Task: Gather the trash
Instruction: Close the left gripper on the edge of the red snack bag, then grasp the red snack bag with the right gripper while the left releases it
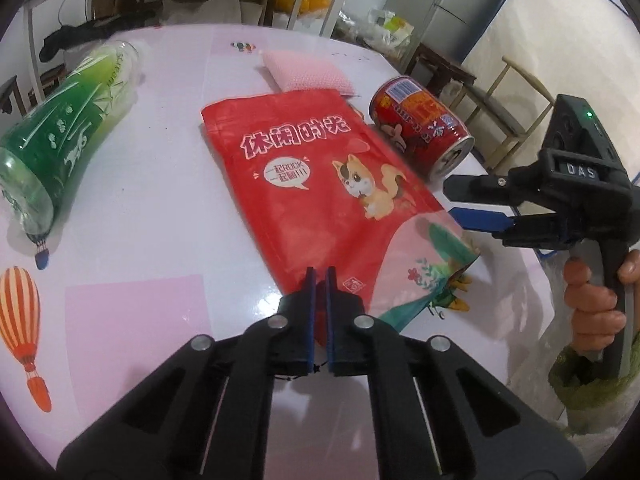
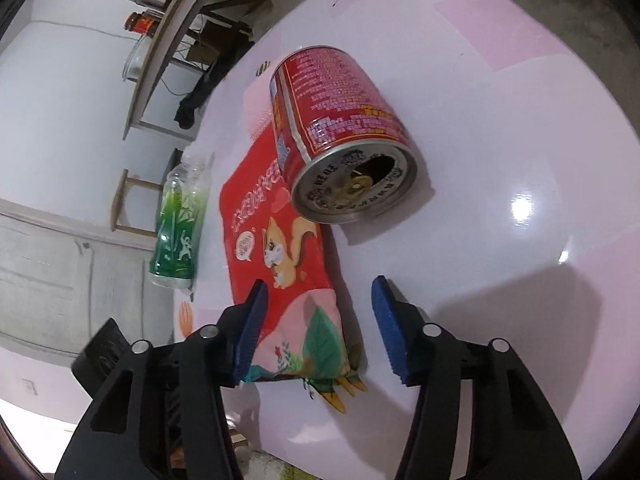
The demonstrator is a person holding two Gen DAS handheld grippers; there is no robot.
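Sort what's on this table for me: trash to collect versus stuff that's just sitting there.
Trash to collect:
- red snack pouch, near edge pinched in the left gripper
- red can, opened, lying on its side
- green plastic bottle, lying on its side

Probably just lying about:
- pink sponge-like pad behind the pouch
- patterned tablecloth

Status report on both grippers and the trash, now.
Left gripper shut on red foil snack pouch, near edge. Right gripper open, jaws straddling the pouch's corner. Red tin can on its side, green plastic bottle lying clear.
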